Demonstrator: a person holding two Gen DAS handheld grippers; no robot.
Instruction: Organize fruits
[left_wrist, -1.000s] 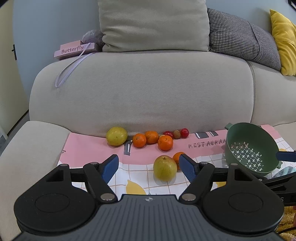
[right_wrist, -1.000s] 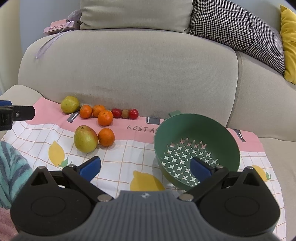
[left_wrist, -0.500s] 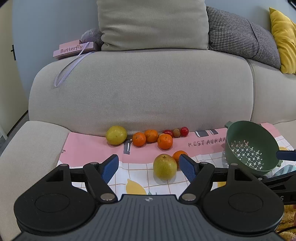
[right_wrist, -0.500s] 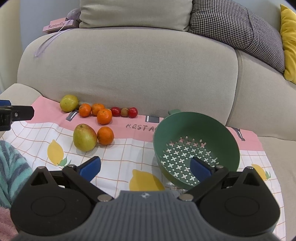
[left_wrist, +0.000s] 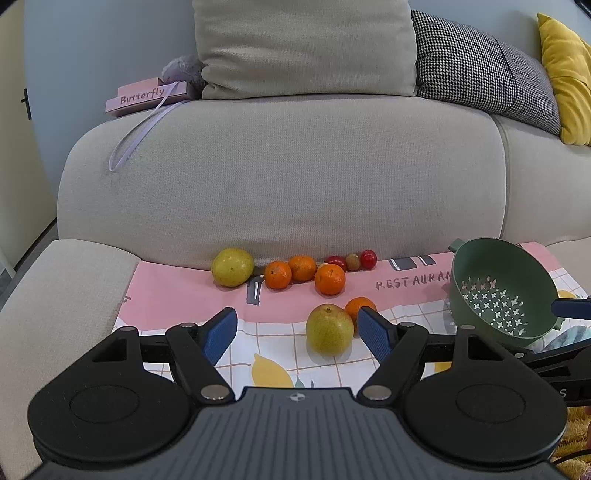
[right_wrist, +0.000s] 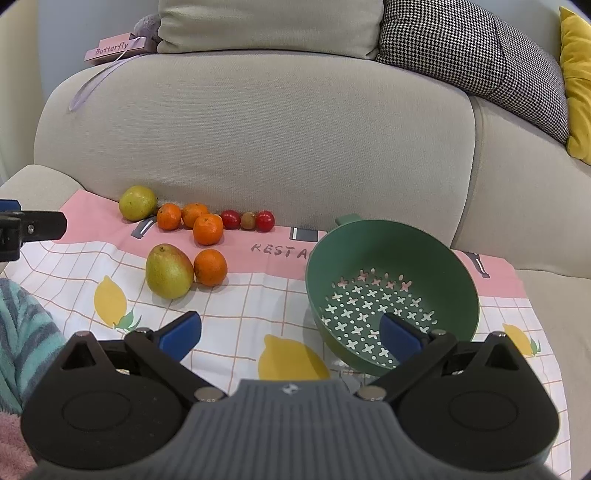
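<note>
On a pink and checked cloth (left_wrist: 184, 291) (right_wrist: 236, 306) over the sofa seat lie a yellow-green pear (left_wrist: 329, 329) (right_wrist: 169, 271) with an orange (left_wrist: 360, 305) (right_wrist: 210, 267) touching it. Behind them run a second pear (left_wrist: 232, 266) (right_wrist: 137, 202), three oranges (left_wrist: 330, 279) (right_wrist: 208, 229) and three small red and brown fruits (left_wrist: 368, 259) (right_wrist: 265, 220). A green colander (left_wrist: 502, 288) (right_wrist: 391, 291) stands empty at the right. My left gripper (left_wrist: 298, 332) is open, near the front pear. My right gripper (right_wrist: 290, 334) is open, its right finger (right_wrist: 400, 338) over the colander's near rim.
The sofa backrest (left_wrist: 280, 177) rises right behind the fruit row. Cushions sit on top: beige (left_wrist: 306, 48), houndstooth (left_wrist: 480, 74), yellow (left_wrist: 565, 70). A pink "Butterfly" box (left_wrist: 147, 96) with a ribbon lies at the left. A striped teal sleeve (right_wrist: 22, 332) shows at the left.
Both cameras have drifted slightly, so the fruit and colander sit a little higher in view. Nothing was gripped or released; both grippers stay open.
</note>
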